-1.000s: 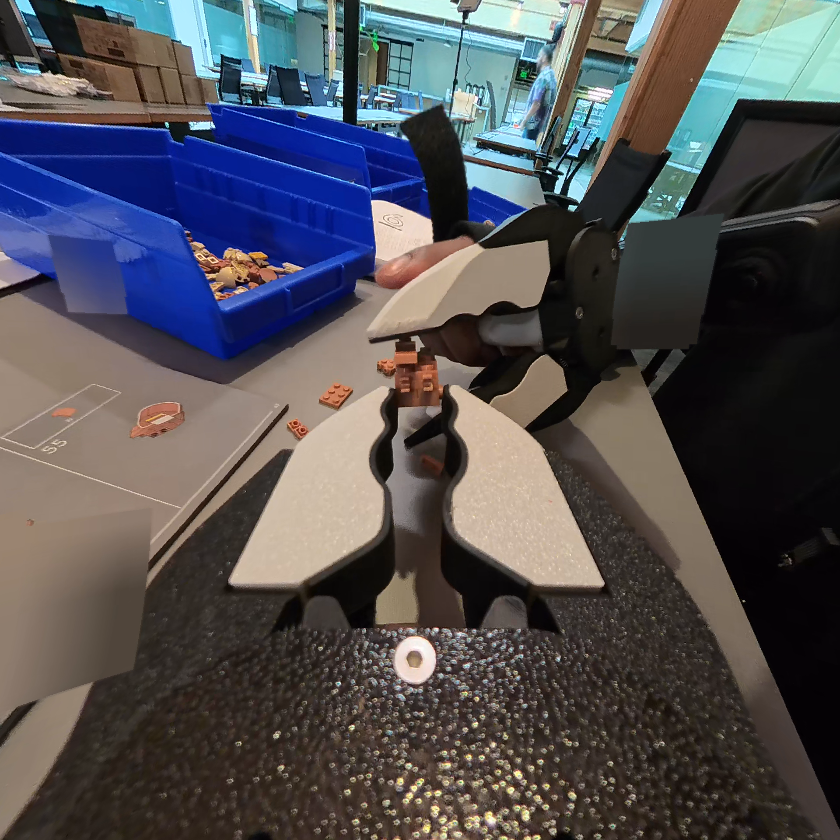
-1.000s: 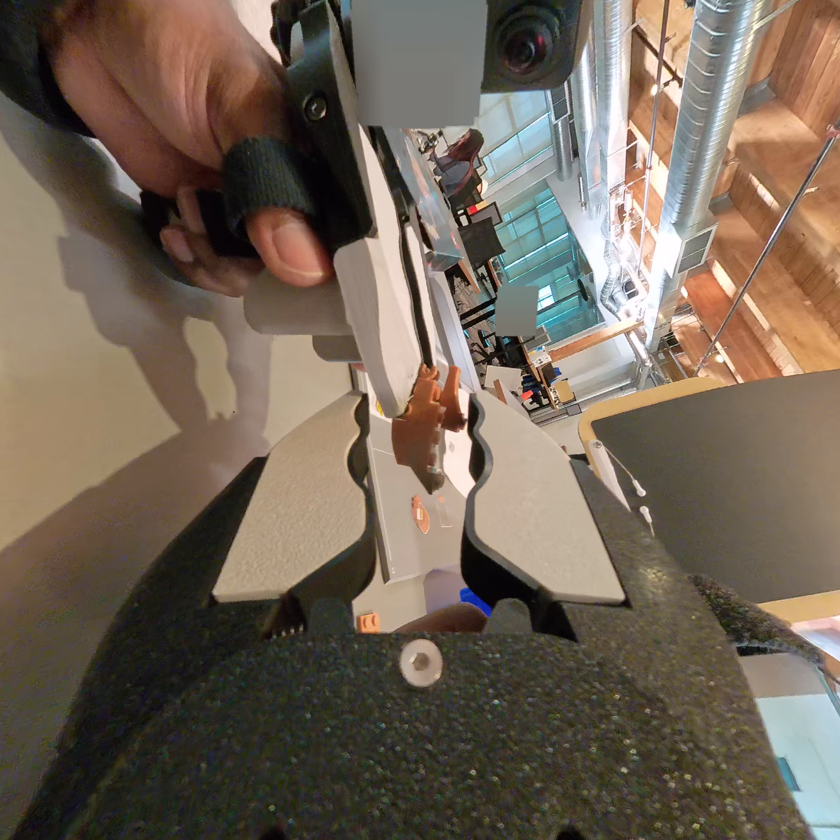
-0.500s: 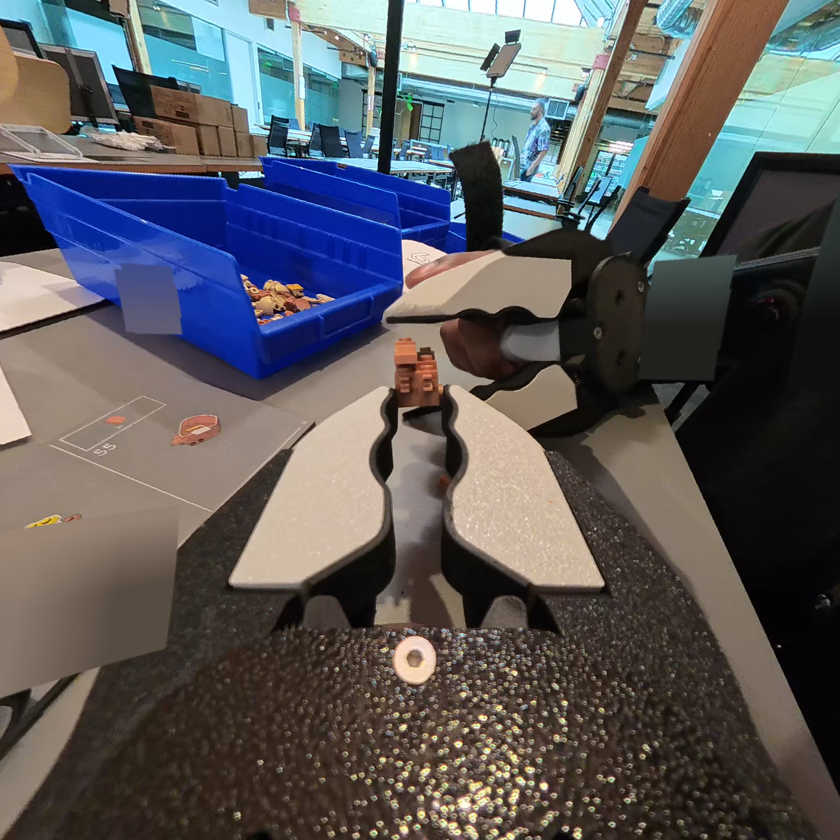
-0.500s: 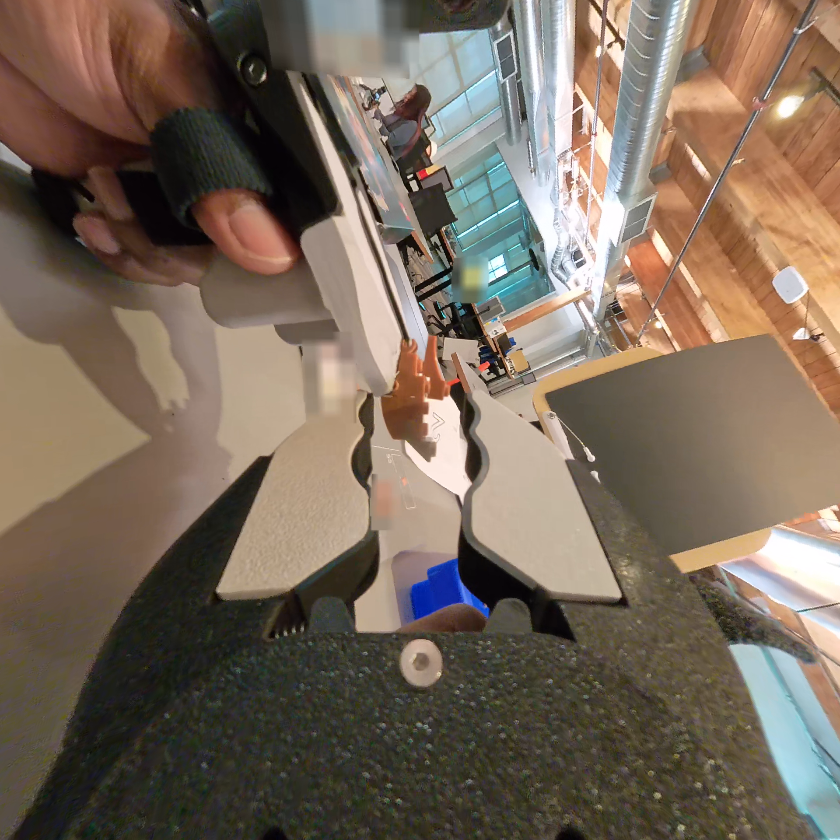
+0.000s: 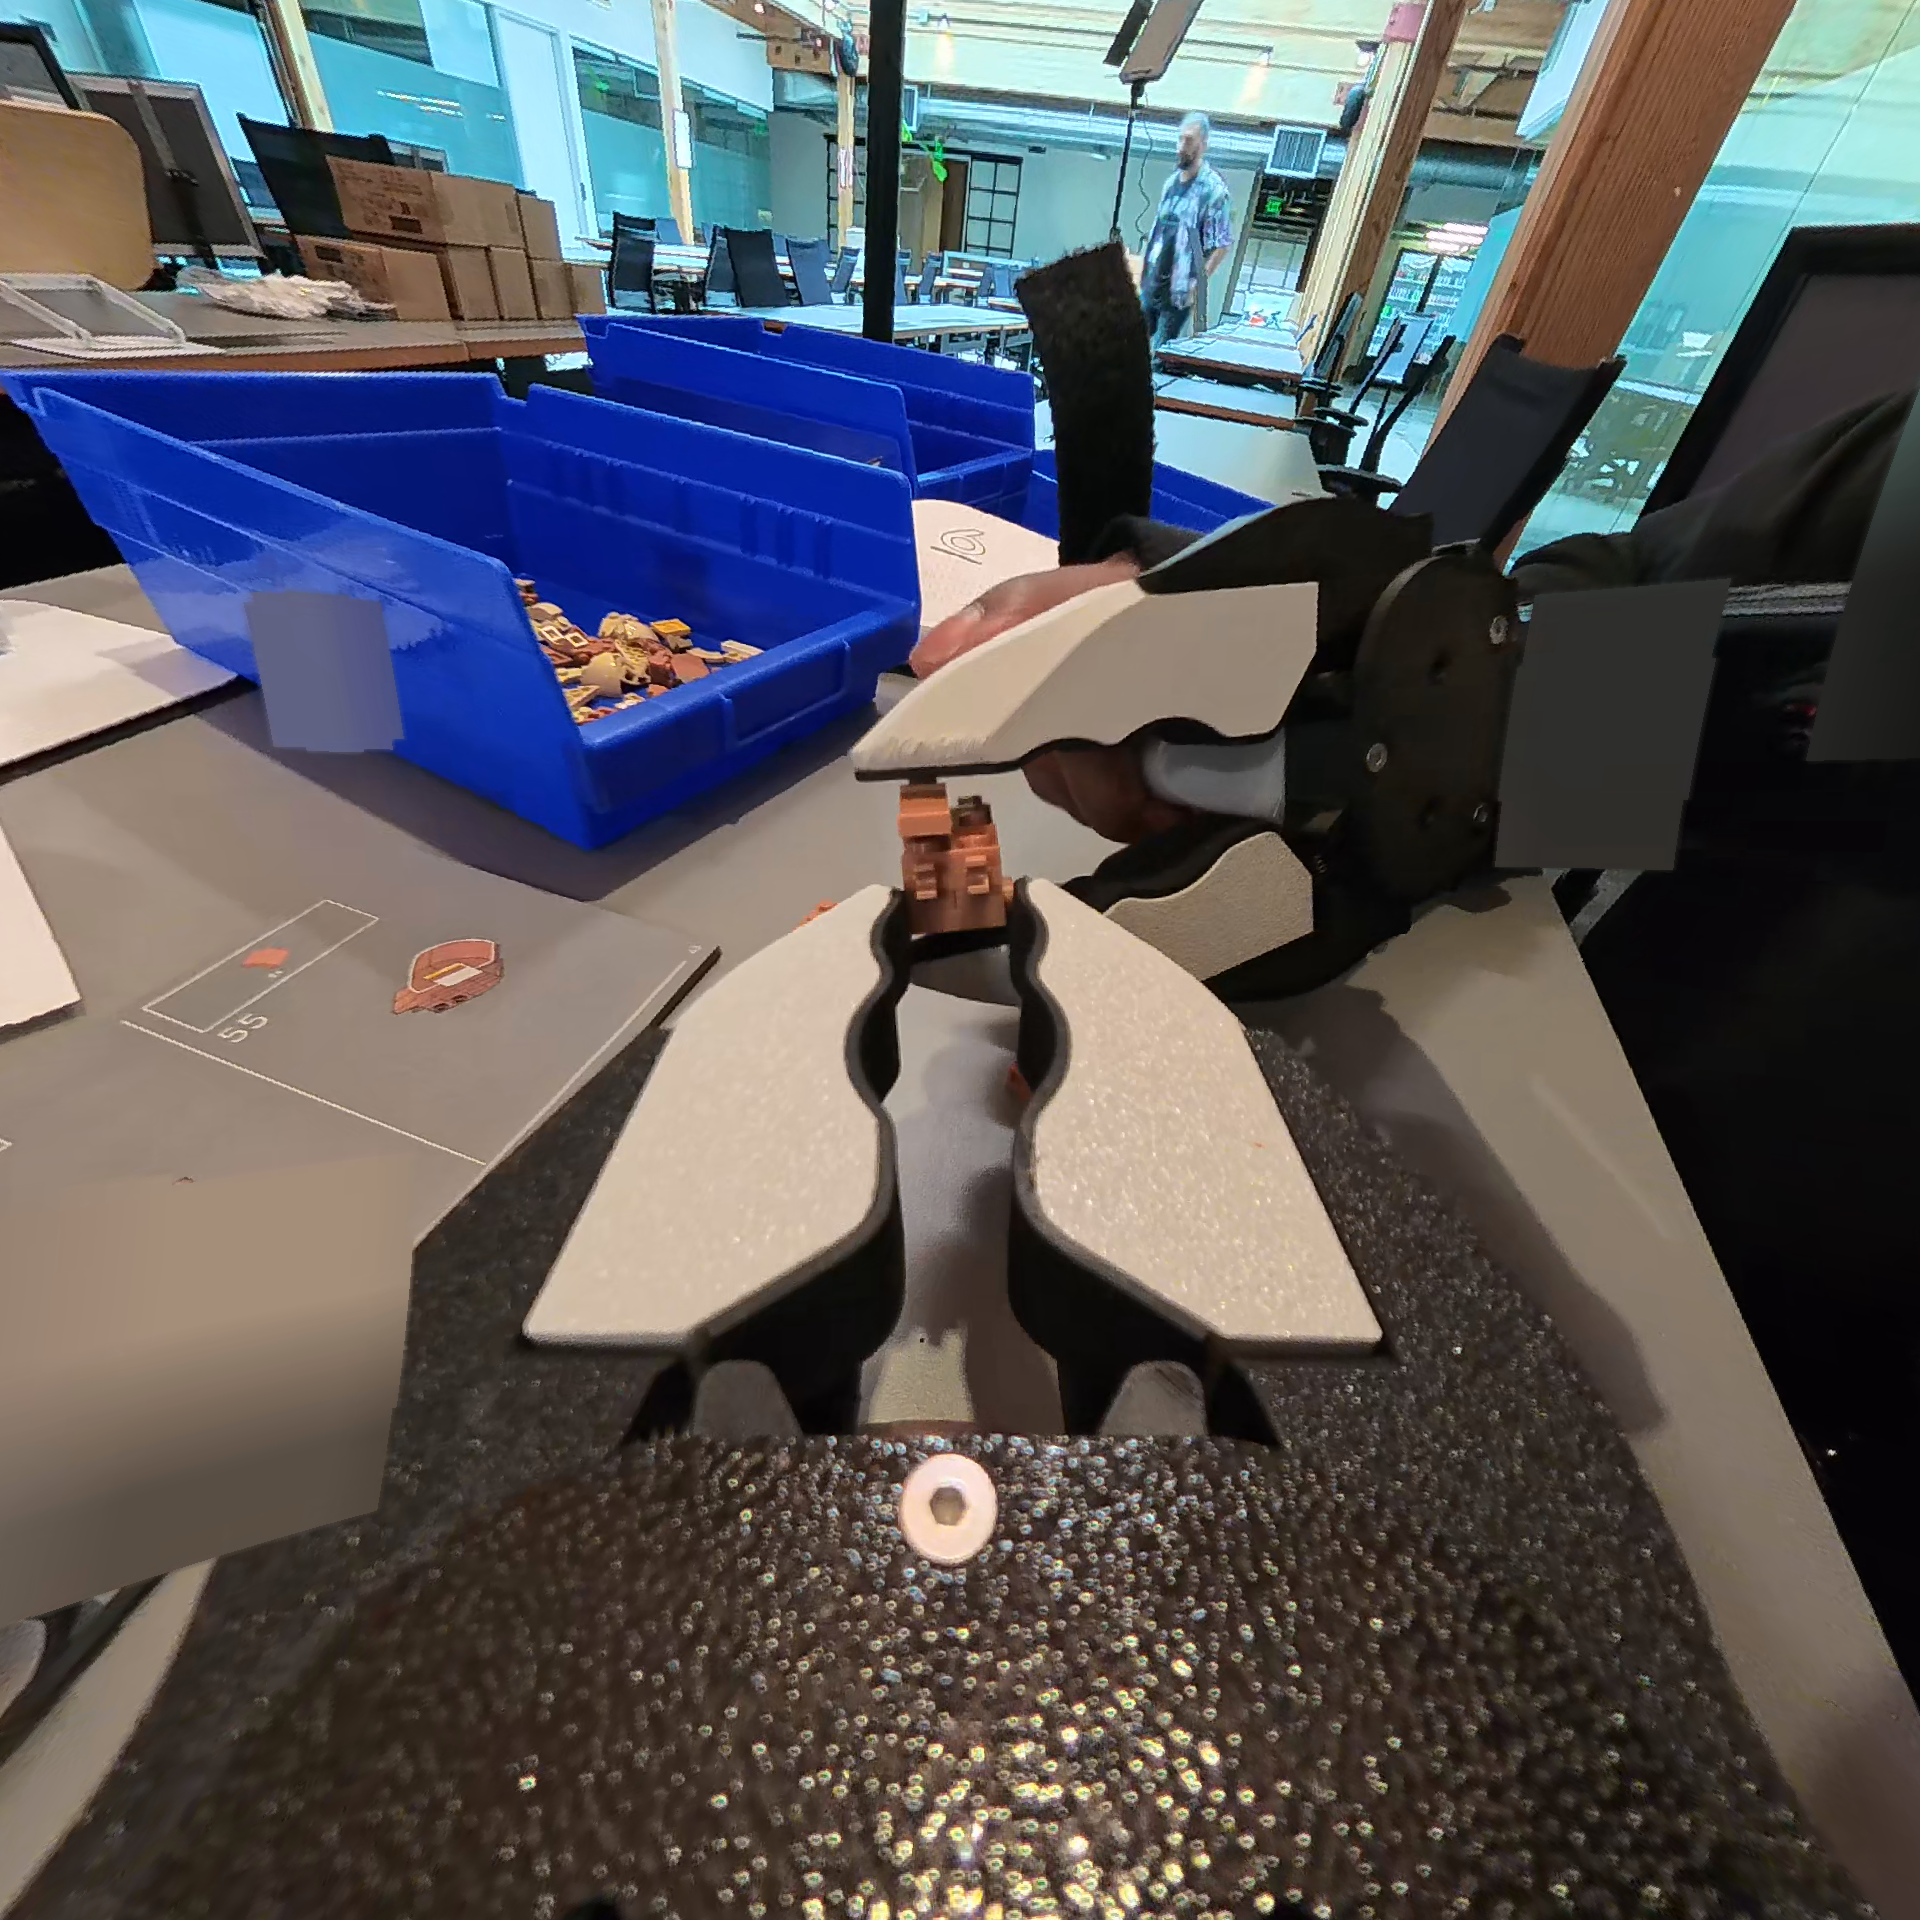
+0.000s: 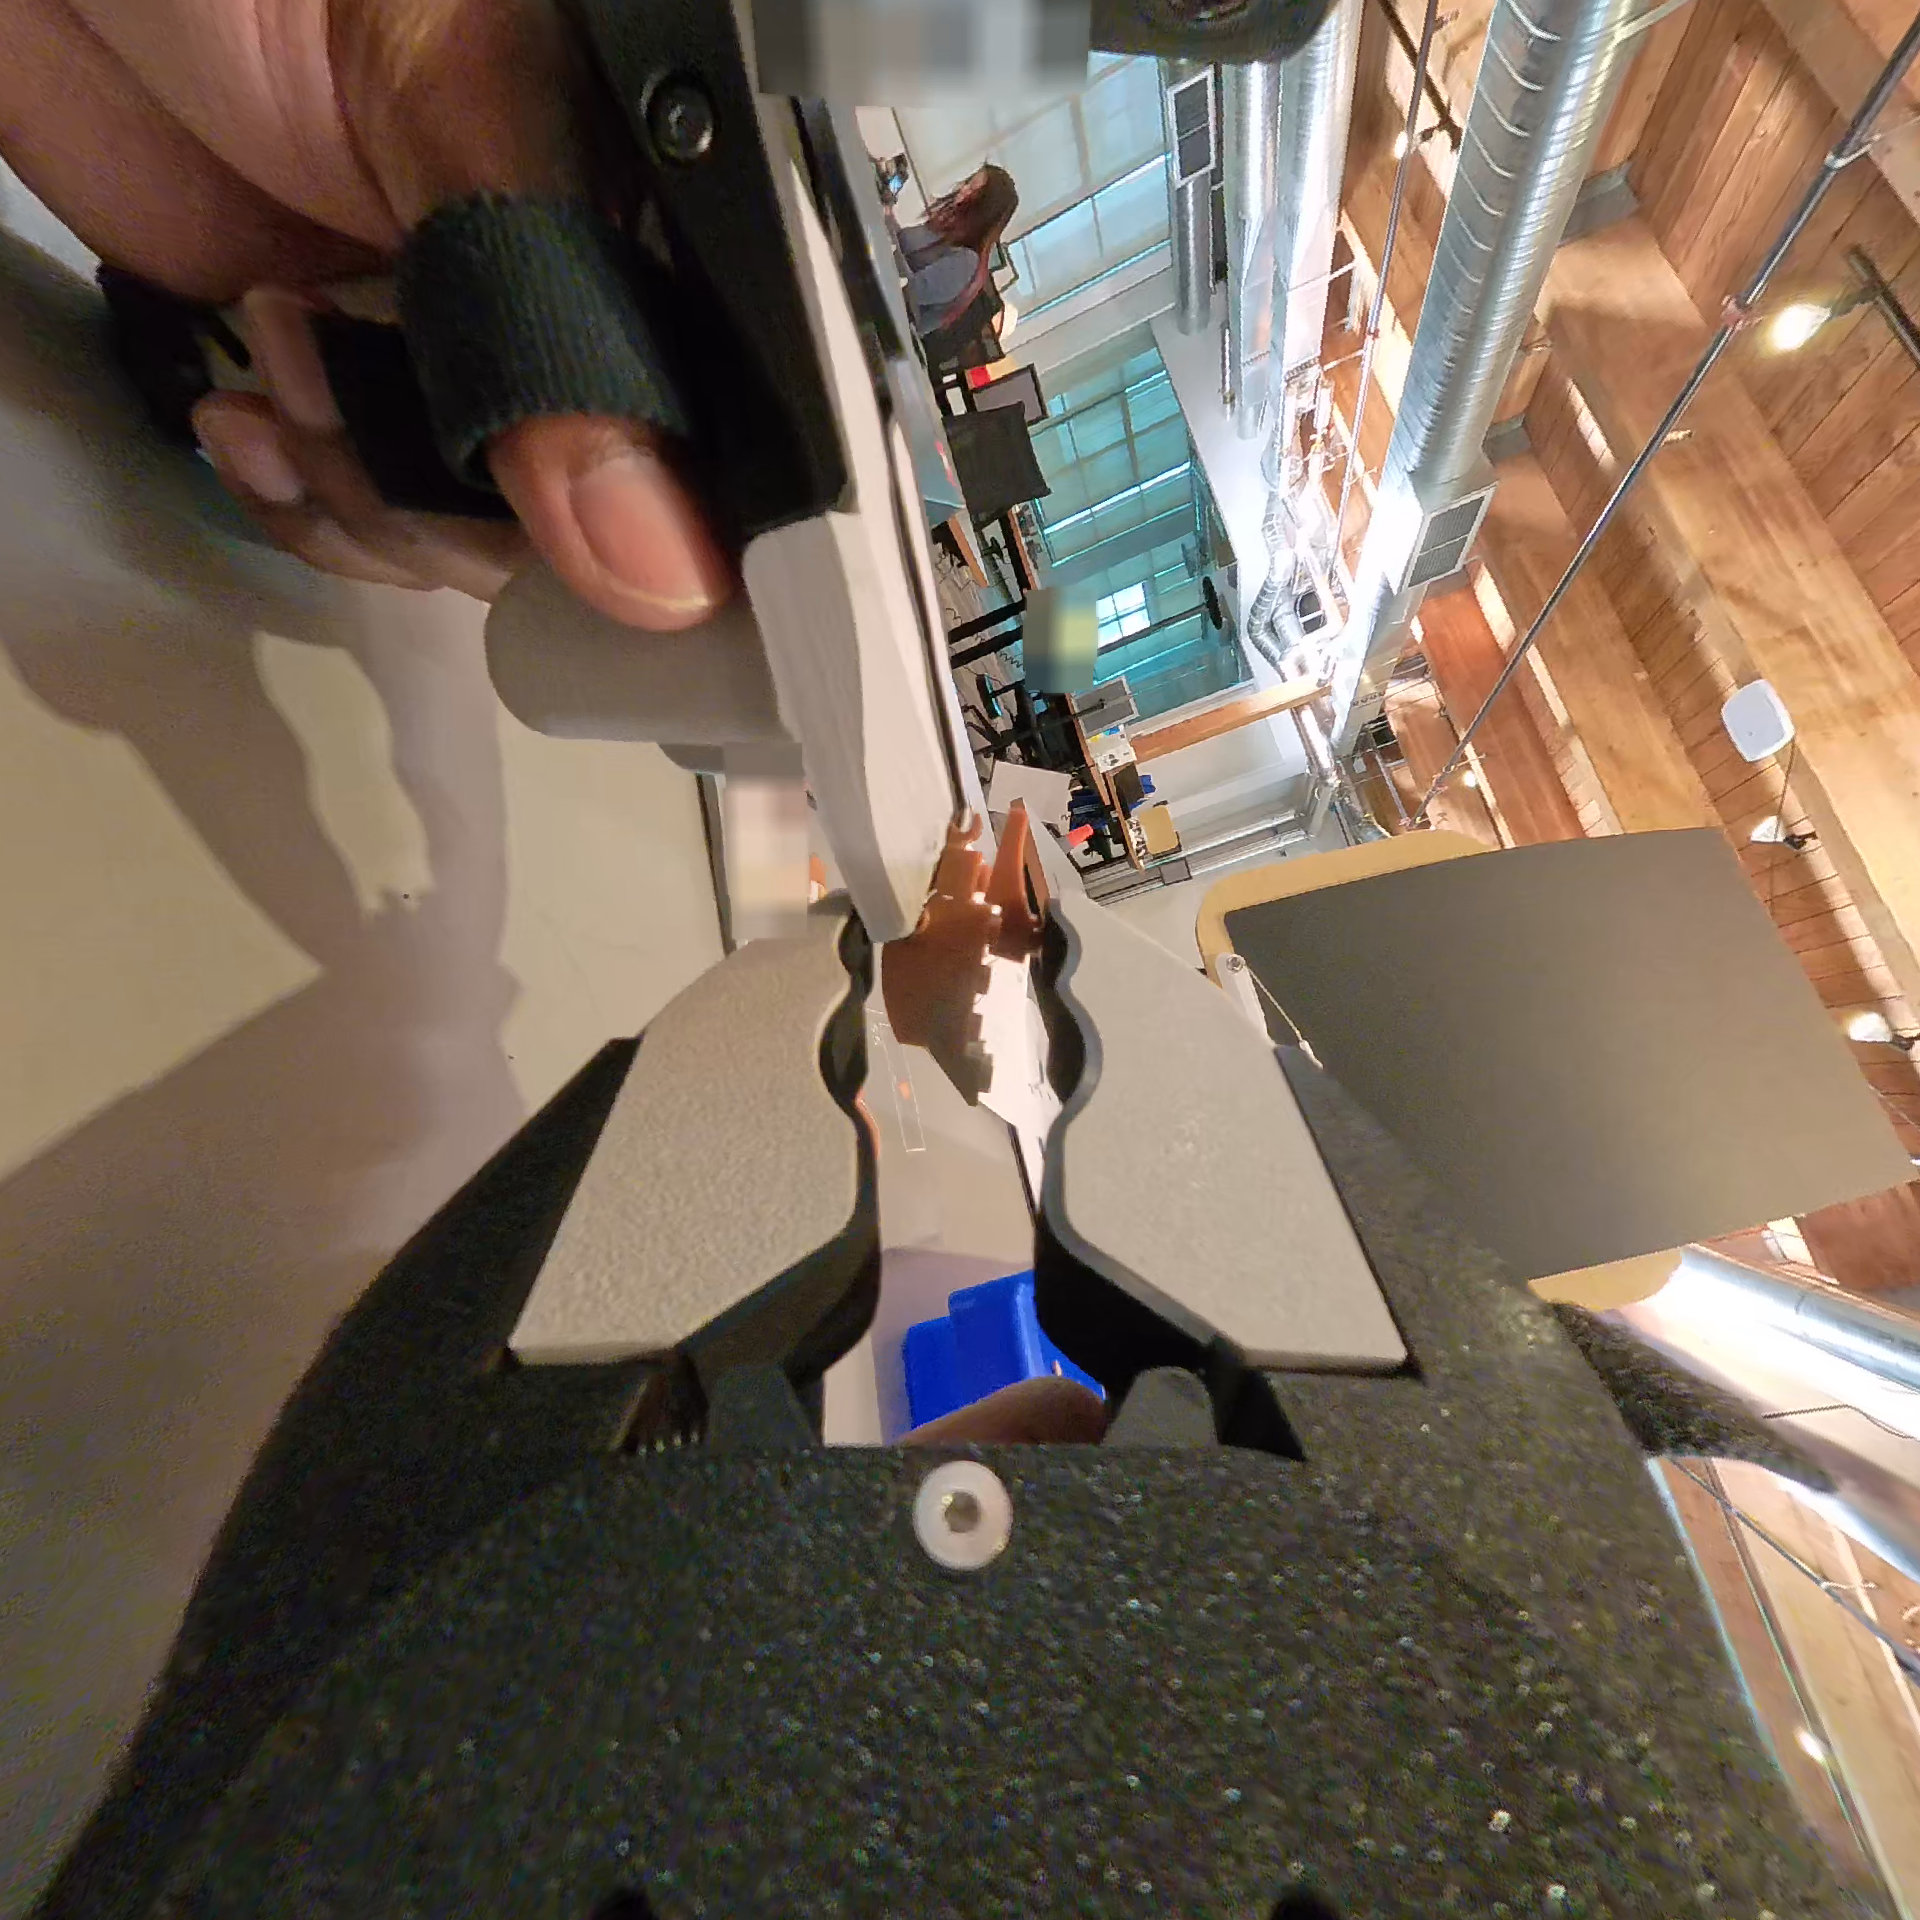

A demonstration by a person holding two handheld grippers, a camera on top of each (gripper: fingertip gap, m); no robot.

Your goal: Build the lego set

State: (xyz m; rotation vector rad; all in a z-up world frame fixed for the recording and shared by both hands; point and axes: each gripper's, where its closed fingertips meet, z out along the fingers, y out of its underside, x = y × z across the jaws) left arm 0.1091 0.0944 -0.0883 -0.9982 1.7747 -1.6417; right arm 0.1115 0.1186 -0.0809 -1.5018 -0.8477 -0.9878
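since a second ago my right tongs point(image 6: 956, 935) have narrowed around the brown brick model point(image 5: 951, 868), and the left wrist view has tipped so more of the room behind shows. my left tongs point(image 5: 954, 914) are closed on the lower part of that model, both fingertips pressed against its sides, holding it upright above the grey tabletop point(image 5: 1475, 1039). my right tongs come in from the right, turned on their side: the upper finger point(image 5: 1081, 675) rests on the small piece at the top of the model, the lower finger point(image 5: 1216, 904) sits below and behind it. in the right wrist view the model lies between my two fingertips, and the right one touches the orange-brown plate edge; i cannot tell if the left pad presses on it, since my left tongs' finger covers that side. a blue bin point(image 5: 623, 582) with loose brown and tan bricks stands to the left on the tabletop, more blue bins behind it. a dark instruction sheet point(image 5: 312, 997) lies near the left tongs, and a small orange brick point(image 5: 1013, 1081) lies on the tabletop under my fingers.
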